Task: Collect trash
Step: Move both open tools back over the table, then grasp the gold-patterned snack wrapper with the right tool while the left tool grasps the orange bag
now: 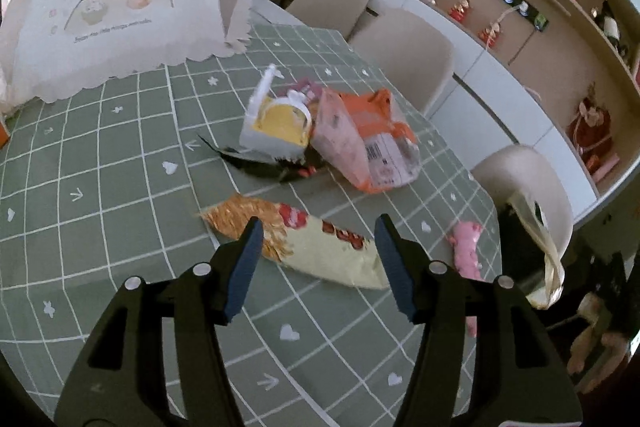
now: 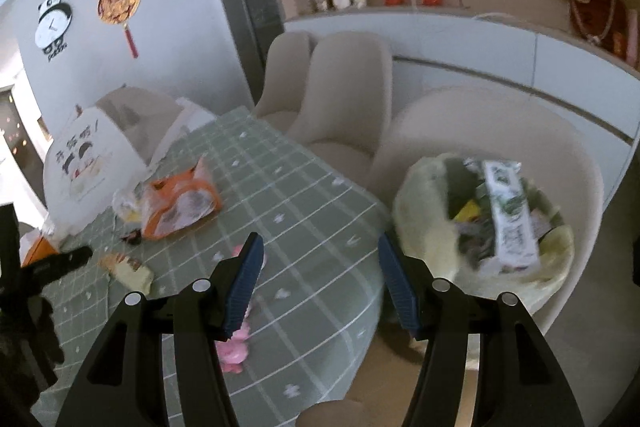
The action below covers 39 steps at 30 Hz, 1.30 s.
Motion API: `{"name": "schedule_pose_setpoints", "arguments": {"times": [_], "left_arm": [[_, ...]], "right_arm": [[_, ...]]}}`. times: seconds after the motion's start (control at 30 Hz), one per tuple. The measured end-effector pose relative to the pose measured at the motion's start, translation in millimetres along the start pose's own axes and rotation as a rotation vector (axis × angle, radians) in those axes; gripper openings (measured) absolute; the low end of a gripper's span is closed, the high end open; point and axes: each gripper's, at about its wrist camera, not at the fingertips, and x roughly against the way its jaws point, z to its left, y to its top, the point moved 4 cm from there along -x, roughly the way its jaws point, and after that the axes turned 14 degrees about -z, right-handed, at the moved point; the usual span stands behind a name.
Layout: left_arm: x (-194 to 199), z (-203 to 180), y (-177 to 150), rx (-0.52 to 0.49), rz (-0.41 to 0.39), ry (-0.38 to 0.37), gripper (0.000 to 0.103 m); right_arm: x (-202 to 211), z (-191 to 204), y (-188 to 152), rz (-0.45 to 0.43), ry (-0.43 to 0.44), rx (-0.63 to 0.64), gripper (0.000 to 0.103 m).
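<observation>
Spread and gripping nothing, the left gripper (image 1: pixel 318 247) is hanging just above the long snack wrapper (image 1: pixel 298 241), which is lying crosswise between its fingers on the green tablecloth (image 1: pixel 120 187), nearer than the equally empty right gripper (image 2: pixel 320 267).

The pink wrapper (image 2: pixel 234 343) lies partly hidden behind the right gripper's finger (image 2: pixel 240 291)
</observation>
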Motion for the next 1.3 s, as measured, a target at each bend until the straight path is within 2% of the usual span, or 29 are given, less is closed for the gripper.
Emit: {"name": "schedule_pose_setpoints", "arguments": {"times": [0.1,0.23,0.47,0.6,0.8,0.83,0.9,0.93,0.97,1.1,1.23,1.3], "left_arm": [[1,8,1,0.027,-0.015,0.000,0.055],[10,23,-5,0.051,-0.006,0.027,0.055],[42,58,-11,0.075,-0.009,0.099,0.055],[63,81,-11,0.111,-0.025,0.143,0.055],[86,107,-19,0.142,-0.028,0.202,0.055],[89,110,-20,0.145,-0.028,0.211,0.055],[92,116,-22,0.153,-0.023,0.224,0.055],[93,117,-22,0.153,-0.021,0.226,0.055],[93,119,-22,0.150,-0.018,0.227,0.055],[85,117,-23,0.150,-0.003,0.207,0.055],[64,101,-20,0.153,0.010,0.155,0.055],[50,84,-18,0.142,0.014,0.115,0.055]], "right_arm": [[-8,18,-7,0.064,0.076,0.001,0.056],[-17,58,-17,0.104,0.168,0.104,0.056],[-55,169,-41,0.200,0.455,0.356,0.056],[-84,225,-57,0.259,0.607,0.438,0.056],[-118,287,-104,0.346,0.717,0.628,0.054],[-122,293,-112,0.344,0.712,0.679,0.053],[-129,298,-120,0.316,0.663,0.771,0.045],[-130,298,-121,0.311,0.657,0.783,0.036],[-131,297,-120,0.313,0.652,0.774,0.033],[-126,280,-104,0.353,0.650,0.599,0.027],[-105,247,-86,0.344,0.585,0.459,0.026],[-92,223,-78,0.326,0.520,0.389,0.026]]}}
